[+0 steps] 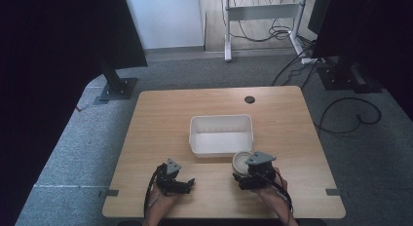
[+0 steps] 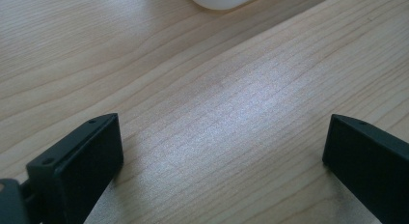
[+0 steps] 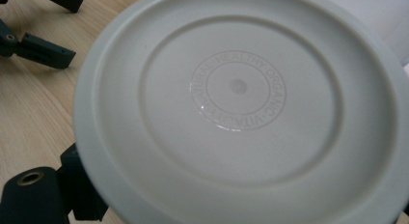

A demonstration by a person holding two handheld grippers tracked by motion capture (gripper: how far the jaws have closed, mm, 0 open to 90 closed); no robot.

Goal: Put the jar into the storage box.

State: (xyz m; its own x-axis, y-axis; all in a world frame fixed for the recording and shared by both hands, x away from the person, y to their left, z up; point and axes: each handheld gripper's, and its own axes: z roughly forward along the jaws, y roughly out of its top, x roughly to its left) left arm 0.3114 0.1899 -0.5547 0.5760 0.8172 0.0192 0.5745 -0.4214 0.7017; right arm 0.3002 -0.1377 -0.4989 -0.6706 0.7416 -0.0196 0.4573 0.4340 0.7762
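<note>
With our right gripper [image 1: 249,173] clamped on the round lid [image 3: 238,108] just before the white bin [image 1: 221,120] and our left gripper [image 1: 181,183] spread empty, we should keep the lid level while carrying.

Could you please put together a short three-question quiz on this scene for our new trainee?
1. True or false: the left gripper holds something between its jaws.
2. What does the right gripper hold? A) a round grey lid B) a metal spoon C) a sponge
3. Which thing stands on the table just beyond the round grey lid?

Key
1. False: its jaws stand wide apart over bare wood.
2. A: the lid bears raised lettering in a ring around its middle.
3. The white tub, open at the top, with nothing visible inside.
</note>
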